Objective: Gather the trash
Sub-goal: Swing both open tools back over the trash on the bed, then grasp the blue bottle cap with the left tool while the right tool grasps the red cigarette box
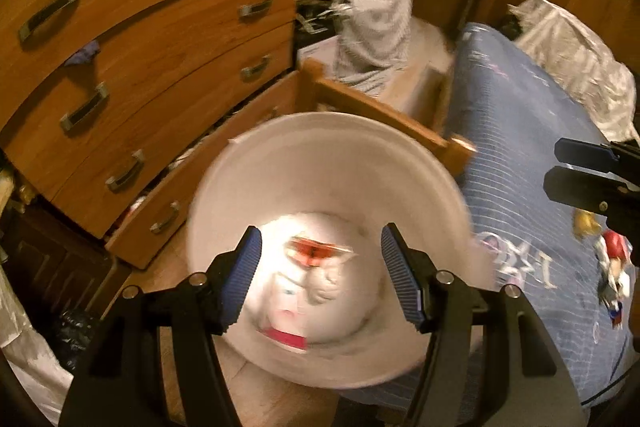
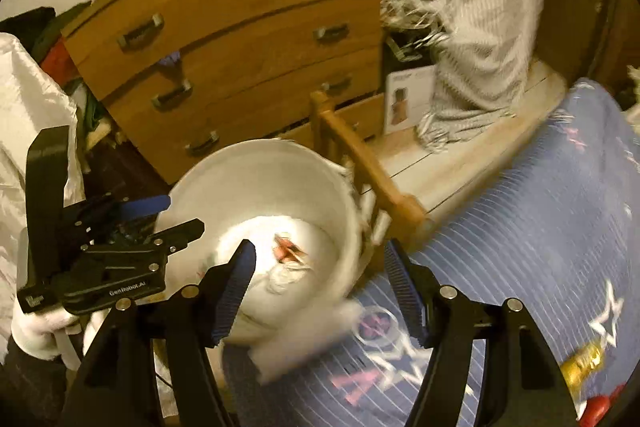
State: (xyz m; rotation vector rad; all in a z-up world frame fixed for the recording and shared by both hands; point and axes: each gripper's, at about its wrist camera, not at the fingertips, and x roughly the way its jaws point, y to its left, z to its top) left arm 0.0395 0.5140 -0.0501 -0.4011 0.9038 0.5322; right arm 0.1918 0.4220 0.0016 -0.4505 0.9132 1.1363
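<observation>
Above the white bin (image 1: 320, 163), left gripper (image 1: 320, 267) and right gripper (image 2: 320, 283) stood open, empty. Drop step looked complete; next: wrappers (image 1: 608, 259) on bed (image 1: 520, 147).

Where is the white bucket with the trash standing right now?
The white bucket stands on the floor in the lower centre of both wrist views, between the wooden dresser on its left and the blue bedspread on its right.
</observation>
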